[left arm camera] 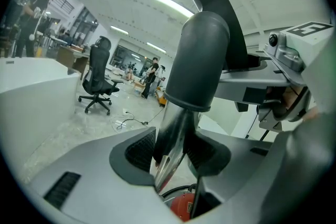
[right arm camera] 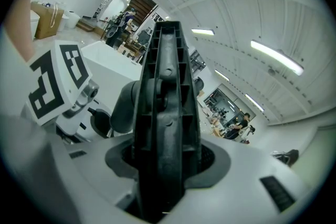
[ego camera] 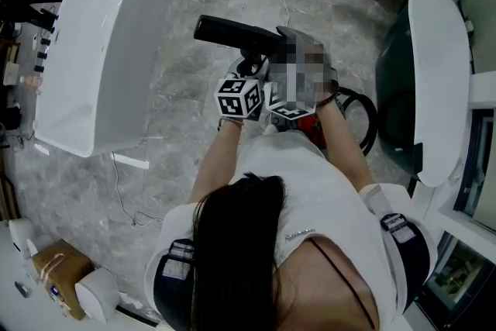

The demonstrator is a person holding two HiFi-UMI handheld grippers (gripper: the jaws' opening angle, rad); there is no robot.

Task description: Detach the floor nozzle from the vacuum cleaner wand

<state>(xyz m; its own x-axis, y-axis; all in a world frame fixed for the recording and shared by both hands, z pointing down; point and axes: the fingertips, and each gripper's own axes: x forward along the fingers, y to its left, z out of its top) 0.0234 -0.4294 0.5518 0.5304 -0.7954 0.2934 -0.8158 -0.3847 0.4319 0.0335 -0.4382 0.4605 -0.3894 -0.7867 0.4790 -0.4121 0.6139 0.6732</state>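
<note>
Nozzle (ego camera: pixel 232 32) sits up in the air just above and beyond the red canister (ego camera: pixel 314 133), well off the floor, and you have it gripped from both sides of the joint. Your left gripper (left arm camera: pixel 173 152) is partly closed, with both pads pressed on the shiny wand (left arm camera: pixel 176 123) just below the dark collar (left arm camera: pixel 202 60). Your right gripper (right arm camera: pixel 165 160) is closed about as far on the ribbed black body of the nozzle (right arm camera: pixel 165 86), which fills the gap between its jaws. The two grippers sit just beside each other above the canister, so the joint lies between them. I judge that you are at the separating step: both holds look set, and the nozzle appears not yet off the wand. The next move calls for keeping the left hand fixed as an anchor and drawing the right hand straight away along the wand's line, without bending the joint. If a catch locks it, that needs pressing first, but I cannot see one. In the head view the nozzle's long axis runs close to level, and its free end points away from the canister and from you. In the right gripper view that axis runs straight out between the jaws.
</note>
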